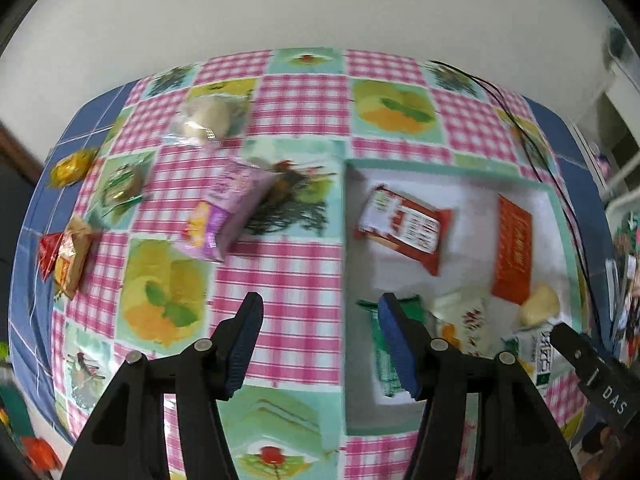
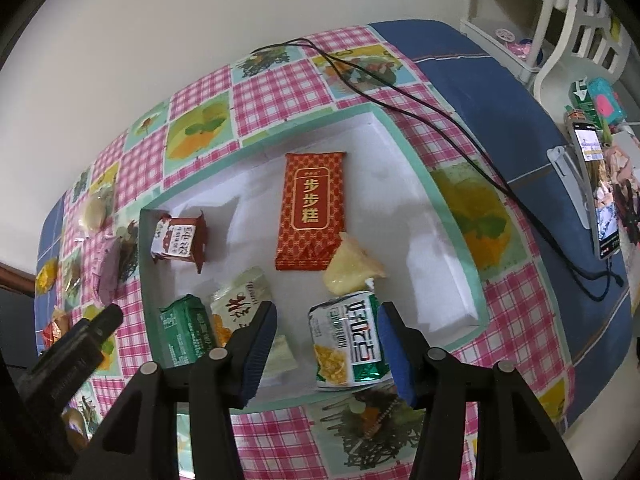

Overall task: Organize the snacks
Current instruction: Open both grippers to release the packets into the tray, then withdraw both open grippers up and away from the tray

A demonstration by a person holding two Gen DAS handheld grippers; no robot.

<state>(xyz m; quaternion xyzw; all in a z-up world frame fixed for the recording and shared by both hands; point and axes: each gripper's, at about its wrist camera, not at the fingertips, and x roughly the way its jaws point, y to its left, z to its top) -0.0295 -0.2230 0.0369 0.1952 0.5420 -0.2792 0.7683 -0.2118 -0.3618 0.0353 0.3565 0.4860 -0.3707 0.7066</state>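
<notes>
A shallow white box with a teal rim (image 2: 448, 216) (image 1: 558, 216) sits on the checked tablecloth. It holds a red-orange packet (image 2: 310, 212), a dark red packet (image 2: 180, 240), a green packet (image 2: 186, 334), a cream packet (image 2: 240, 300), a yellow candy (image 2: 352, 266) and a green-white corn snack packet (image 2: 348, 344). Left of the box lie a purple packet (image 1: 228, 208), a pale round bun in clear wrap (image 1: 206, 118), a green packet (image 1: 120, 190), a yellow candy (image 1: 70, 168) and orange-red packets (image 1: 66, 256). My left gripper (image 1: 320, 344) is open over the cloth at the box's left edge. My right gripper (image 2: 326, 350) is open, low over the box's near end, with the corn snack between its fingers.
A black cable (image 2: 440, 112) runs over the table's far right. A phone on a stand (image 2: 600, 192) and a white shelf (image 2: 560, 20) are at the right. The wall is behind the table.
</notes>
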